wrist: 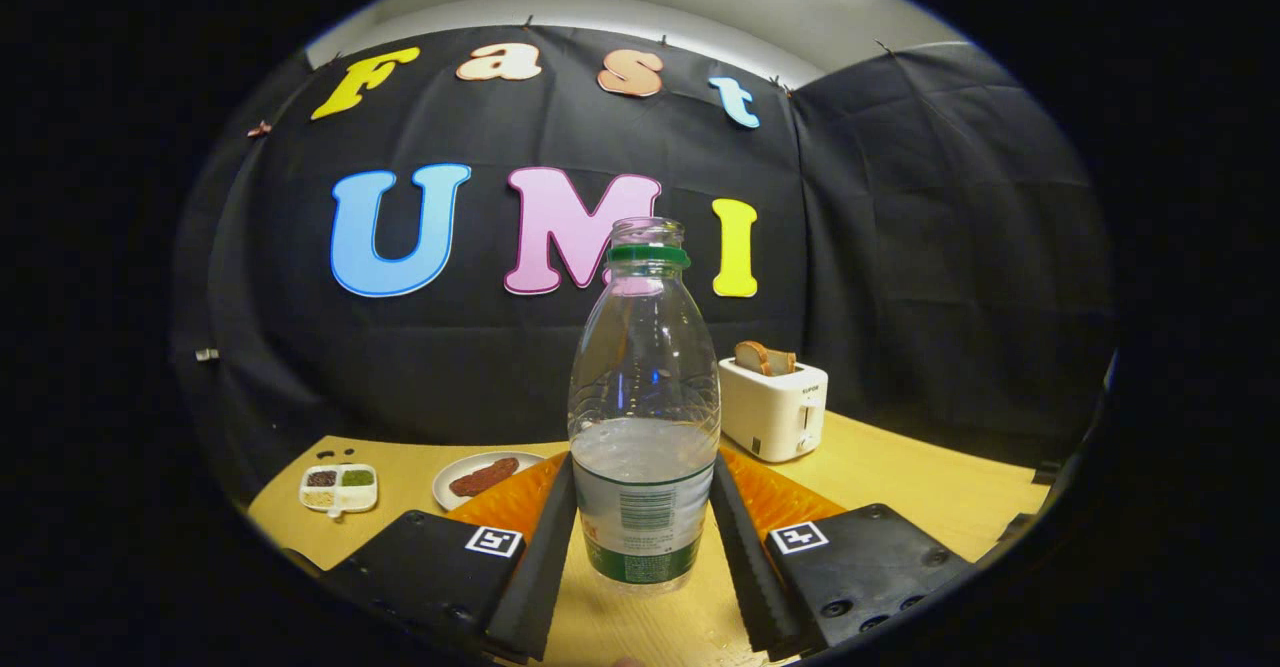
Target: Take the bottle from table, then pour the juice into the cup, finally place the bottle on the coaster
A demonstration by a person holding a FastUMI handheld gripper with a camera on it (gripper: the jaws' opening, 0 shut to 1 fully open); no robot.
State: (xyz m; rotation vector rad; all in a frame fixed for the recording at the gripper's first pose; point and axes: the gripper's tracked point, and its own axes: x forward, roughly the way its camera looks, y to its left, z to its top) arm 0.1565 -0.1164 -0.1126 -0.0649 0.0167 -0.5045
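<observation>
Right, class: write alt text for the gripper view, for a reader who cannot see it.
A clear, uncapped bottle, partly filled, stands on a wooden table between the hand-held gripper fingers, which flank its lower body. Beyond stand a toaster with bread, a plate and a small divided dish.

The gripper view sits low over the pale wooden desk [900, 467] and looks forward along the black gripper [645, 547], whose two fingers frame the clear plastic bottle with a green neck ring [643, 397] very near the lens. It faces the booth's back wall, with a white toaster holding bread slices [775, 407] farther off.
</observation>
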